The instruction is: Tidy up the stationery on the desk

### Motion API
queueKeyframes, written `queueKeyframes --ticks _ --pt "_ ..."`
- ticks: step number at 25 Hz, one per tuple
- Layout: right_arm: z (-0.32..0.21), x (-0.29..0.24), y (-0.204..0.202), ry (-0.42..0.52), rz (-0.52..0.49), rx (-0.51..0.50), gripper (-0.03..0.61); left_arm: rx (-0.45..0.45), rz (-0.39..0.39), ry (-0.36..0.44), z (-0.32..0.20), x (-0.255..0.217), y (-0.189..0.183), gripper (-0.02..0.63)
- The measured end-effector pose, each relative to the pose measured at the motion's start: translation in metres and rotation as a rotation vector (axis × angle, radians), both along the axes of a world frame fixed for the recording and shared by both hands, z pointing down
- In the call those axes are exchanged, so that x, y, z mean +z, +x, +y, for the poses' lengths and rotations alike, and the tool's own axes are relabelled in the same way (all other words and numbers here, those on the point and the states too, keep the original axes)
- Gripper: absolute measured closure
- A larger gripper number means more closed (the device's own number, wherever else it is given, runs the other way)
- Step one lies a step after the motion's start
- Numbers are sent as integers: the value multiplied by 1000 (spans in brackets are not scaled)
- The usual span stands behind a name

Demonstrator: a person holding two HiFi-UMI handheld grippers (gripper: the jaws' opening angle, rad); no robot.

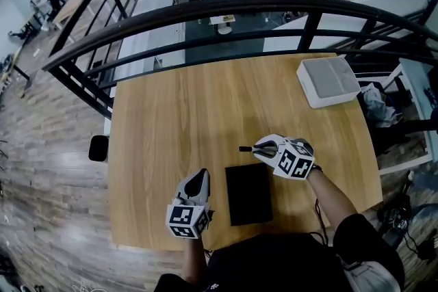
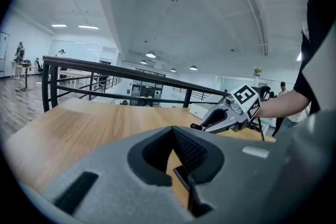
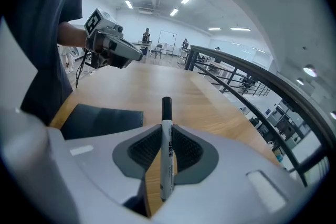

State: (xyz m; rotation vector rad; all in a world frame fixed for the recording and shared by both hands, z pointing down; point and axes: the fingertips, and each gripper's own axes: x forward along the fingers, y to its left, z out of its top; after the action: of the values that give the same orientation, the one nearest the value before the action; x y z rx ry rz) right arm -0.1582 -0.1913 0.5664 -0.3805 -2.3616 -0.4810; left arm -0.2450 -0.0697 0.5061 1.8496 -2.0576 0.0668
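The ribbed fingers point(image 3: 187, 150) of the right gripper point(image 3: 166, 132) are pinched onto a white marker pen with a black cap point(image 3: 166, 152). They grip its barrel near the middle, so the capped end pokes forward past the tips. That probably keeps the marker balanced and easy to aim while it is carried. In the head view the right gripper point(image 1: 263, 147) holds the marker point(image 1: 246, 148) level, just beyond the far right corner of a flat black rectangular pad point(image 1: 248, 193). It appears to be lifted off the light wooden desk point(image 1: 171, 113). The fingers point(image 2: 191, 151) of the left gripper point(image 2: 172, 137) are drawn together on nothing. It waits at the pad's left edge, likely ready to steady or take the pad. A pale grey square box point(image 1: 328, 81) sits well apart at the far right corner, a plausible home for the marker.
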Motion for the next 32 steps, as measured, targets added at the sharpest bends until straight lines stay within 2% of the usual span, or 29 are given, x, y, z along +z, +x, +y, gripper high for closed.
queueKeyframes --ticks 15,28,32 --pt "7 -35 46 -61 -132 189 503 87 -35 4 -3 -11 32 614" --pt "32 -43 75 -164 -176 322 503 149 -50 15 3 -16 50 614" --pt "37 -42 87 -170 -176 359 503 168 -41 10 3 -11 58 614"
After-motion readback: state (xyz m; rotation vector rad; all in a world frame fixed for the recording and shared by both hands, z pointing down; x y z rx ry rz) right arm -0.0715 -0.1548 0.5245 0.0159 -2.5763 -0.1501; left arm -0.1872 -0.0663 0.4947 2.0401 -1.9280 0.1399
